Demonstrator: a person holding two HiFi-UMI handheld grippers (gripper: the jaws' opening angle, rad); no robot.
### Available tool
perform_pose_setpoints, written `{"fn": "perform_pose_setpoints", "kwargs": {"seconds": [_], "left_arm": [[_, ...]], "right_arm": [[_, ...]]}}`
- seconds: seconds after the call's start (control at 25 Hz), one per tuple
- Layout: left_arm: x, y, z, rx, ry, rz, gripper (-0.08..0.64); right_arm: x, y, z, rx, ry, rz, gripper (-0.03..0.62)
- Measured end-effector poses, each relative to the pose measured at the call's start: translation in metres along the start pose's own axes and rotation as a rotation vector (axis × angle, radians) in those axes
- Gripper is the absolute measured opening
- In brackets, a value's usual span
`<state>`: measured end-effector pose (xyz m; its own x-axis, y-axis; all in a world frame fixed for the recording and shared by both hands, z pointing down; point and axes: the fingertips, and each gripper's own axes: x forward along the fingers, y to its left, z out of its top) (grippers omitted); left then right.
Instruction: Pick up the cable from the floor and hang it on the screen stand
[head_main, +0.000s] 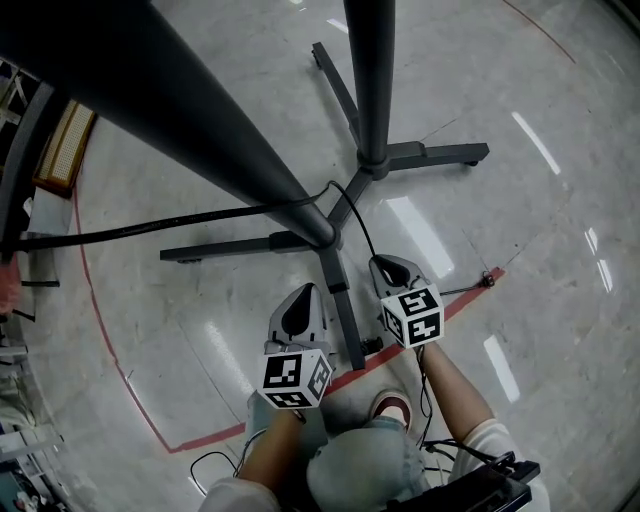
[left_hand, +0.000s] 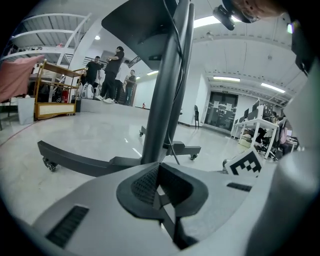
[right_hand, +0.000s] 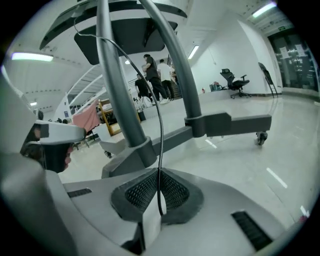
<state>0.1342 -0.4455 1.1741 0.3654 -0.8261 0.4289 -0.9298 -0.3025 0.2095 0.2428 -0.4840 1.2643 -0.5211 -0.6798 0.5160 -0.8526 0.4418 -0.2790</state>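
The dark screen stand has two poles (head_main: 372, 80) on a wheeled cross base (head_main: 420, 155). A black cable (head_main: 200, 218) comes in from the left edge to the nearer pole. From there a thin stretch (head_main: 355, 215) curves down into my right gripper (head_main: 380, 262). In the right gripper view, the right gripper (right_hand: 160, 175) is shut on this thin cable (right_hand: 161, 130), which rises beside the pole (right_hand: 117, 95). My left gripper (head_main: 303, 292) hovers beside a base leg. It (left_hand: 159, 167) is shut with nothing in it and faces the pole (left_hand: 162, 100).
A red tape line (head_main: 120, 370) crosses the glossy floor, and a small cable end (head_main: 487, 278) lies on it at the right. A wooden cart (head_main: 65, 145) stands at the left. People (left_hand: 112, 75) stand far off. My knees and shoe (head_main: 392, 408) are just below the grippers.
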Motion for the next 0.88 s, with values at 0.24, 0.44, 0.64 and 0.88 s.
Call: {"fn": "perform_pose_setpoints", "kwargs": {"seconds": [0.24, 0.44, 0.64, 0.88], "left_arm": [[-0.048, -0.023, 0.052, 0.034, 0.013, -0.1, 0.003], [-0.148, -0.063, 0.142, 0.123, 0.024, -0.233, 0.003], [-0.244, -0.095, 0.231, 0.132, 0.032, -0.308, 0.003], [-0.35, -0.119, 0.36, 0.129, -0.036, -0.341, 0.003]], "right_arm": [[-0.107, 0.021, 0.071, -0.071, -0.18, -0.139, 0.029], [-0.239, 0.079, 0.154, -0.066, -0.258, -0.265, 0.029], [-0.338, 0.157, 0.245, -0.08, -0.336, -0.354, 0.028], [-0.424, 0.266, 0.361, -0.135, -0.419, -0.363, 0.028]]}}
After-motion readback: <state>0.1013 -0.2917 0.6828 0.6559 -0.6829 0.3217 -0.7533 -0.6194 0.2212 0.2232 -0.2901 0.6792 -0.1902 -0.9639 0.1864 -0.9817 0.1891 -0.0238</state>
